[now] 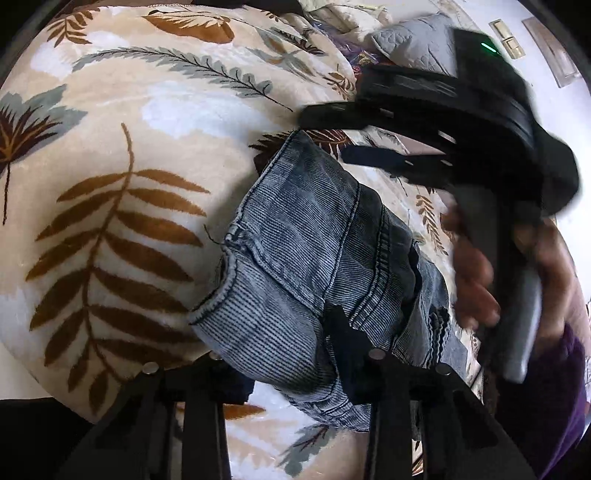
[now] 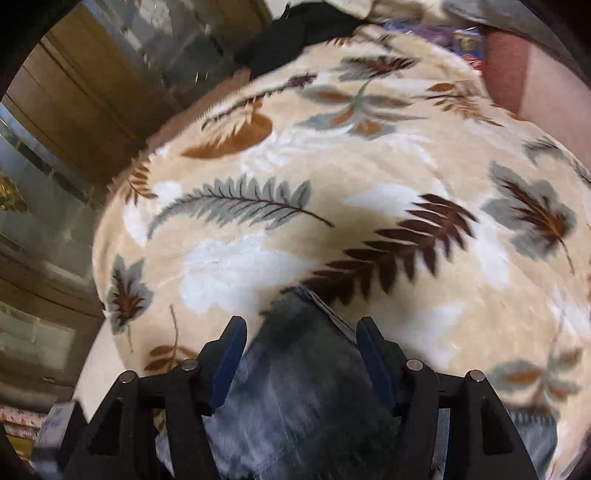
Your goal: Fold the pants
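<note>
Grey-blue washed denim pants lie bunched in a folded heap on a cream blanket with a leaf print. My left gripper sits low over the near end of the heap; denim covers its fingers, so I cannot tell how they stand. My right gripper shows in the left wrist view above the far end of the pants, jaws apart, held by a hand. In the right wrist view the right gripper is open, with the pants lying between its blue-padded fingers.
The leaf-print blanket covers the bed. A grey quilted pillow and other bedding lie at the far side. A wooden cabinet with glass stands beyond the bed edge. A dark garment lies at the far edge.
</note>
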Demonstrator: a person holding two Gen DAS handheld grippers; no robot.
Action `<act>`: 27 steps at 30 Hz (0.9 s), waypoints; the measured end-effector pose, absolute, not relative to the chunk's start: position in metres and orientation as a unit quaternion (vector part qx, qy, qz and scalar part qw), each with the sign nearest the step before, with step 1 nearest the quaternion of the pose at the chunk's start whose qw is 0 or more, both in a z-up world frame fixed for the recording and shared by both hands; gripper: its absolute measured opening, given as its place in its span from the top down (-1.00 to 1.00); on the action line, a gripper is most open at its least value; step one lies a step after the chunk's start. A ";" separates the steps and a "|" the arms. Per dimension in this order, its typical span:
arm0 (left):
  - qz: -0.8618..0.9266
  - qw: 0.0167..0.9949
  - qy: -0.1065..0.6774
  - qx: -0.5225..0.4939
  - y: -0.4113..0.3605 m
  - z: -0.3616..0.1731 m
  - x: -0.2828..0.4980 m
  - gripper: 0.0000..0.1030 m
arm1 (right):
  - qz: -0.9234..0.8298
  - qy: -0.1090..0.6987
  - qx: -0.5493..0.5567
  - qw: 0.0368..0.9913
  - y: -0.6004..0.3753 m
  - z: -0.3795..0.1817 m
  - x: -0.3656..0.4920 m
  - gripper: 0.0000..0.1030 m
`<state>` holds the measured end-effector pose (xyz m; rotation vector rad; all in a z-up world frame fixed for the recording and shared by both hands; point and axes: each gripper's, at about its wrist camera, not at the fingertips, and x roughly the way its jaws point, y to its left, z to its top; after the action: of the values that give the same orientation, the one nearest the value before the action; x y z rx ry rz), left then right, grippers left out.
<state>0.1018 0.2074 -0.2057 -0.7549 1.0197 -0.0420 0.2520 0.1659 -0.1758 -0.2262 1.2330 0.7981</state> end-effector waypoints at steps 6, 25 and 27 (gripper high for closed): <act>-0.022 0.804 0.473 -0.358 0.210 -0.208 0.102 0.42 | 0.335 0.588 -0.136 0.724 0.178 -0.209 0.259 0.30; -0.115 0.886 0.398 -0.209 0.098 -0.094 0.060 0.66 | 0.360 0.396 0.102 0.838 -0.044 -0.059 0.185 0.81; -0.143 0.886 0.401 -0.183 0.065 -0.084 0.060 0.66 | 0.349 0.386 0.125 0.845 -0.081 -0.056 0.180 0.81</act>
<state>0.0602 0.0646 -0.0838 -0.3815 0.8335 -0.2982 0.1798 -0.0813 -0.0559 0.2638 0.8156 0.7366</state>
